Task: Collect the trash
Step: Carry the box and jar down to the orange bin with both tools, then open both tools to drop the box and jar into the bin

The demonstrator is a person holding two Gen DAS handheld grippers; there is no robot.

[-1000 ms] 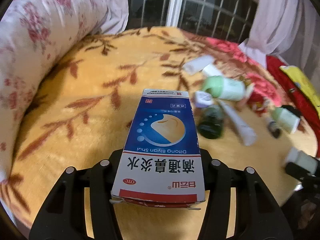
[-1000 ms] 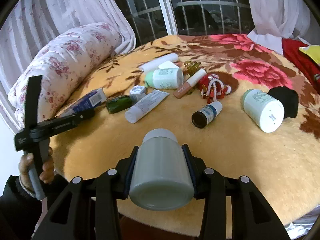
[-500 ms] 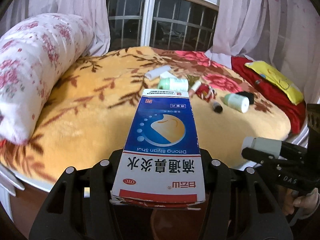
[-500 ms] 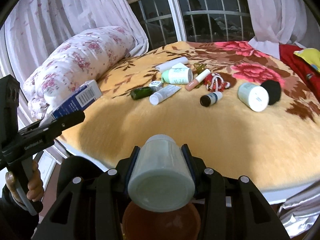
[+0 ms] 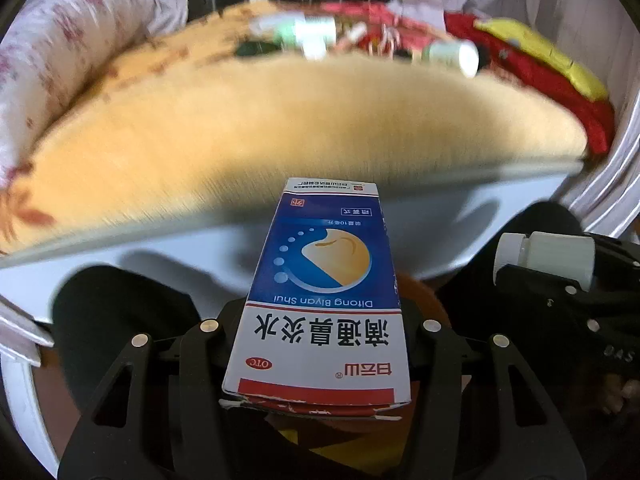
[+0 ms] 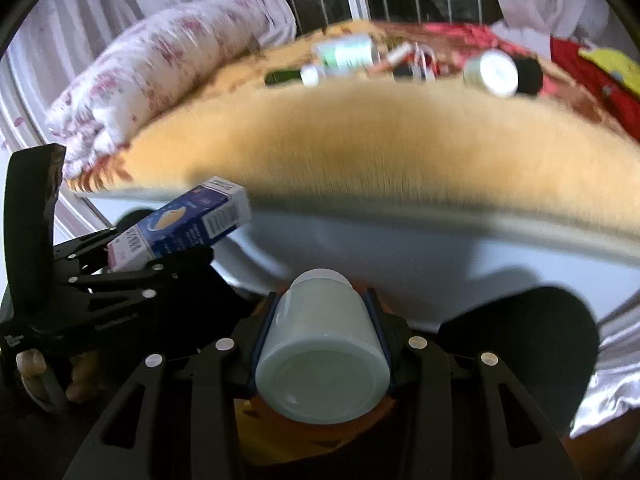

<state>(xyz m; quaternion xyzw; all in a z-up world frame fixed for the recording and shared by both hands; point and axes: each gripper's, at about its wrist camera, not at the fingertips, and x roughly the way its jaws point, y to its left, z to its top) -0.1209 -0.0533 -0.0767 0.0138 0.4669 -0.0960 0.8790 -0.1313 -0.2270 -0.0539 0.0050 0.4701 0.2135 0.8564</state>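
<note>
The blue-and-white cardboard medicine box [image 5: 320,304] and the pale plastic jar [image 6: 324,356] hang below the bed's edge. Motion blur smears the bottles on the orange fleece blanket [image 6: 380,148]. The left tongs [image 5: 320,344] pinch the box; the right tongs [image 6: 322,344] pinch the jar.

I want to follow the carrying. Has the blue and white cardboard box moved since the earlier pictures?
Yes. The blue and white cardboard box has left the yellow blanket, coming back past the bed edge and lower.
</note>
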